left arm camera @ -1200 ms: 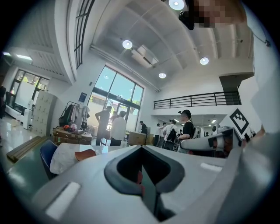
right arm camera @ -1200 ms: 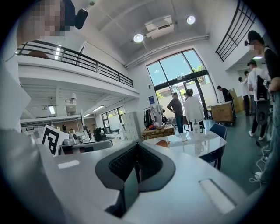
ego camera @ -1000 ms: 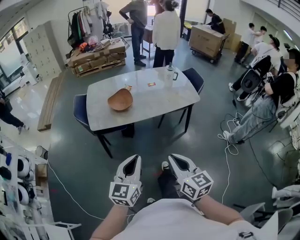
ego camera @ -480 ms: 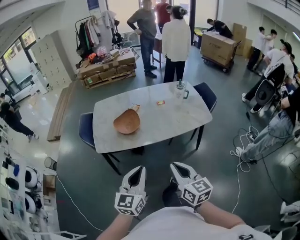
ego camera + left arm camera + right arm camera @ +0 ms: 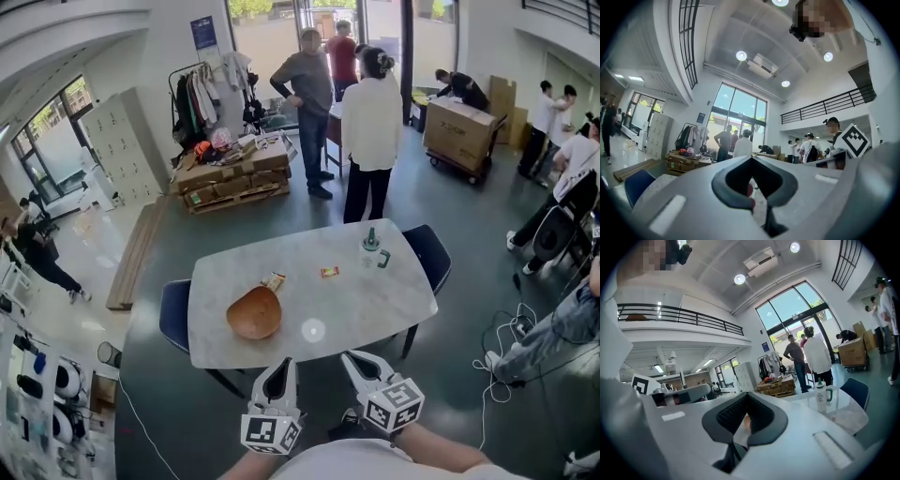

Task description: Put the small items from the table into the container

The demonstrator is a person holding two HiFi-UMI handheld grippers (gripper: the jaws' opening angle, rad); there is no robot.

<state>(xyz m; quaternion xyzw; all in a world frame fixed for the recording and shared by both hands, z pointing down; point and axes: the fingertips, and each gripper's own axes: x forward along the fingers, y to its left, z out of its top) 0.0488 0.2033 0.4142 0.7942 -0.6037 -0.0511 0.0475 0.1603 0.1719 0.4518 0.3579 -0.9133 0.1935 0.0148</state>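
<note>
bowl of brown wood (image 5: 254,314) sits on the near left part of the white table (image 5: 375,305), its hollow showing bare wood. 1 small packet (image 5: 274,281) lies at the bowl's far rim, touching it or just beside it; i cannot tell which. 1 orange packet (image 5: 329,272) lies further right, apart from the bowl. lidded tumbler (image 5: 371,250) stands upright at the far right. left gripper (image 5: 282,362) and right gripper (image 5: 352,357) hang side by side just off the table's near edge, each with jaws closed on nothing.
</note>
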